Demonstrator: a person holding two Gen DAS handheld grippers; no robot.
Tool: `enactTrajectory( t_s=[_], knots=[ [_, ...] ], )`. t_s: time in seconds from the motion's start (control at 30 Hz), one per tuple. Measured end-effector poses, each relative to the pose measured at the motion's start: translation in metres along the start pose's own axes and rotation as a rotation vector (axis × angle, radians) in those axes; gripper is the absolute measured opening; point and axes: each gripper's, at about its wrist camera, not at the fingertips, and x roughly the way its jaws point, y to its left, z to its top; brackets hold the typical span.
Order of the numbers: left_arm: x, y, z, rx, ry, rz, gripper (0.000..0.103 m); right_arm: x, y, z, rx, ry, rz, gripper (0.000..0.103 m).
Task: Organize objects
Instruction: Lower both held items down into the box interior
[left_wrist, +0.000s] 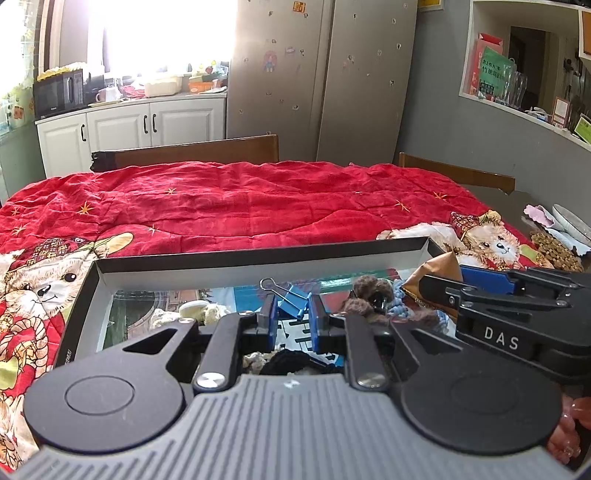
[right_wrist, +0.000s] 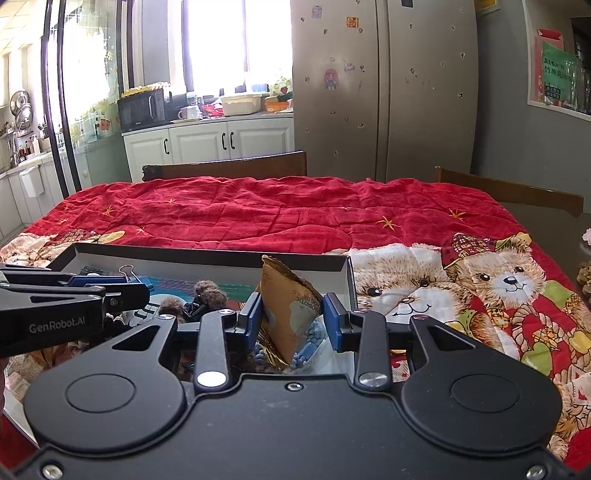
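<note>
Shallow box (left_wrist: 258, 254) with binder clip (left_wrist: 291, 304), brown packet (right_wrist: 291, 306), woolly toy (left_wrist: 373, 291).

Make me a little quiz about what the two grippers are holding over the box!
1. True or false: the left gripper is shut on a blue binder clip.
2. What does the right gripper hold? A) brown snack packet B) spoon C) cup
3. What colour is the cloth under the box?

Key: 1 true. 2 A, the brown snack packet. 3 red.
</note>
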Motion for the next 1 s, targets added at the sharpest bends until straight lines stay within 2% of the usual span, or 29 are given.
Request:
enactTrajectory(
  t_s=[0.27, 1.0],
  knots=[
    [0.005, -0.001, -0.002, 0.014, 0.018, 0.009, 0.02, 0.005, 0.003, 0.0, -0.021, 0.03, -0.008, 0.034],
    [0.014, -0.008, -0.008, 0.059, 0.071, 0.029, 0.021, 0.007, 0.013, 0.0, -0.087, 0.045, -0.033, 0.035]
  ],
)
